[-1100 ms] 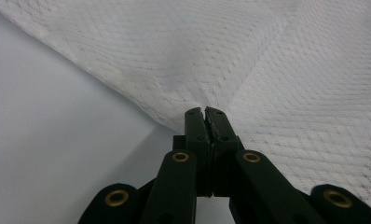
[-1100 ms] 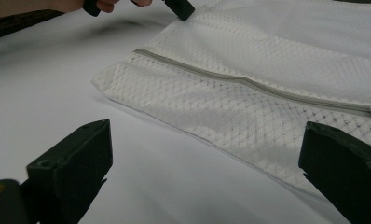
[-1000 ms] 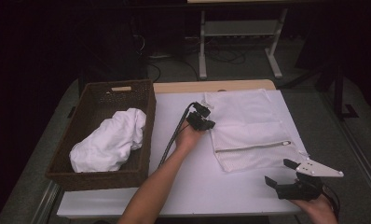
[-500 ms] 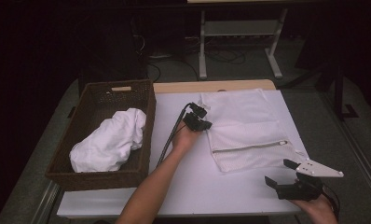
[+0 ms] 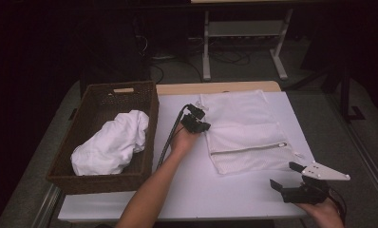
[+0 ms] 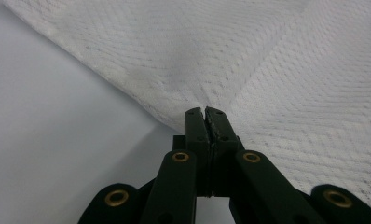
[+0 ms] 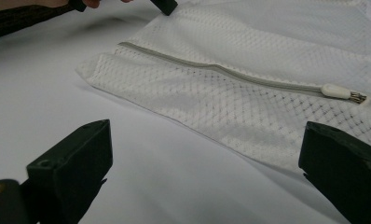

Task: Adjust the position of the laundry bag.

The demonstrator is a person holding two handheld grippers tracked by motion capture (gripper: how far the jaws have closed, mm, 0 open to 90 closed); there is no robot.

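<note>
Left tool [image 6: 205, 112] clamped on diamond-mesh laundry bag [image 5: 246, 128] edge; right tool [image 7: 207, 154] apart.

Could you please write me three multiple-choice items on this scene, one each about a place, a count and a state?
1. Where does the crumpled white cloth lie?
A. in the dark woven basket
B. on the white mesh laundry bag
C. on the floor

2. How many zippers show on the white mesh laundry bag?
A. none
B. one
C. three

3. How does the left gripper stand?
A. wide open above the basket
B. shut on the mesh bag's edge
C. shut on the cloth

Answers: 1 A, the cloth rests inside the basket's walls; 2 B, a single grey zipper crosses the bag; 3 B, its fingers pinch the mesh.
</note>
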